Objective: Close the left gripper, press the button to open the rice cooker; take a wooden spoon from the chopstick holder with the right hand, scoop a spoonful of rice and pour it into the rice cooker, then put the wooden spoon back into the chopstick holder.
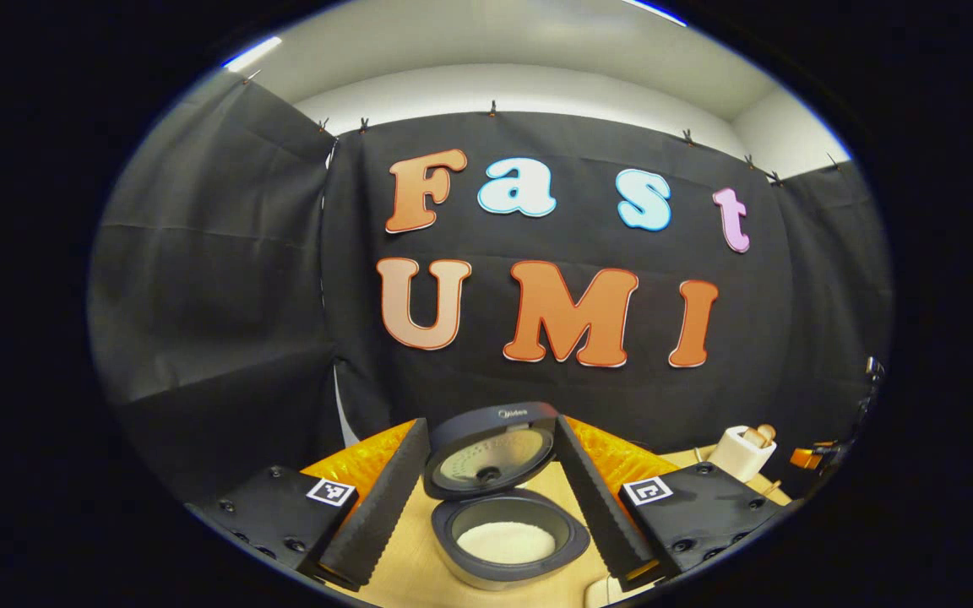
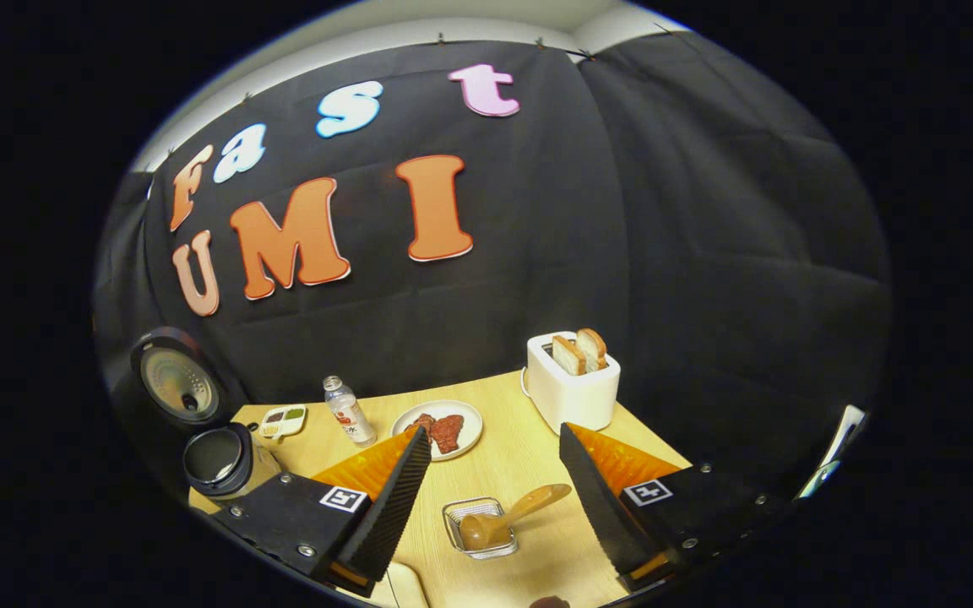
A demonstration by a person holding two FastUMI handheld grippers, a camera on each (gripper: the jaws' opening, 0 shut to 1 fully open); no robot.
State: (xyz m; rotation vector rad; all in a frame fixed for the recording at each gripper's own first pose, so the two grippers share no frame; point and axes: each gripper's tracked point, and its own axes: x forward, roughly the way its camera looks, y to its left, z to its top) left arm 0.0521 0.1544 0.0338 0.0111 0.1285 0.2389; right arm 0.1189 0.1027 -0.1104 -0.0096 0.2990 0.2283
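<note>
- between the two spread fingers of the left gripper (image 1: 491, 498), in the left gripper view, sits the rice cooker (image 1: 510, 537), at about 6 o'clock.
- its lid (image 1: 491, 449) stands up and open, and white rice (image 1: 506, 542) lies in the pot.
- the left gripper is wide and holds nothing.
- a white toaster (image 1: 742, 453) sits at about 4 o'clock in that view, on the wooden table (image 1: 419, 549).
- in the right gripper view, the right gripper (image 2: 495, 498) is wide too, with nothing in it.
- the wooden spoon (image 2: 512, 515) lies tilted in a little wire chopstick holder (image 2: 480, 527), at 6 o'clock between the fingers, touching neither one.
- the rice cooker (image 2: 216, 460) shows at 8 o'clock there, lid up.
- a plate (image 2: 437, 428) with red food, a small bottle (image 2: 349, 412) and a little dish (image 2: 282, 421) sit behind the fingers, near the middle.
- the toaster (image 2: 573, 380) with two bread slices (image 2: 579, 350) stands at about 4 o'clock.
</note>
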